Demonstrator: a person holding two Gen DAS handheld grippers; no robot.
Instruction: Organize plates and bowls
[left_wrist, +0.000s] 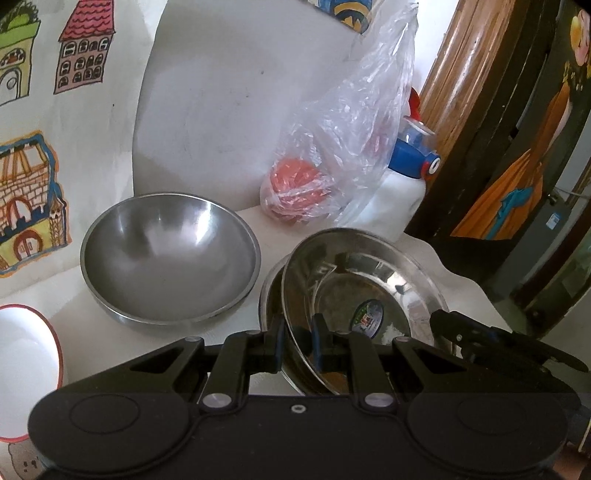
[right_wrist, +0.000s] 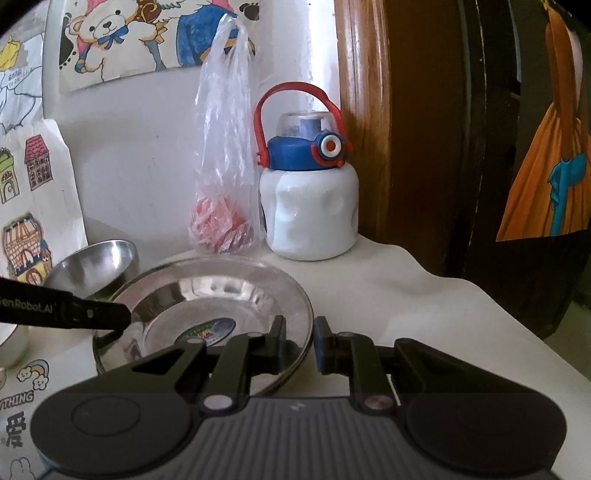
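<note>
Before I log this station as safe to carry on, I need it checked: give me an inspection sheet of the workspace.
Surface: white cloth-covered table, rumpled near the right edge.
Job's things: shiny steel plate tilted over another steel dish; matte steel bowl beside them; white bowl with red rim at left.
Clutter: plastic bag holding something red; white bottle with blue lid.
Grippers: left gripper shut on the shiny steel plate's rim; right gripper shut on the opposite rim.
Cables: nothing seen.
Surroundings: children's drawings on the wall; wooden door frame.
</note>
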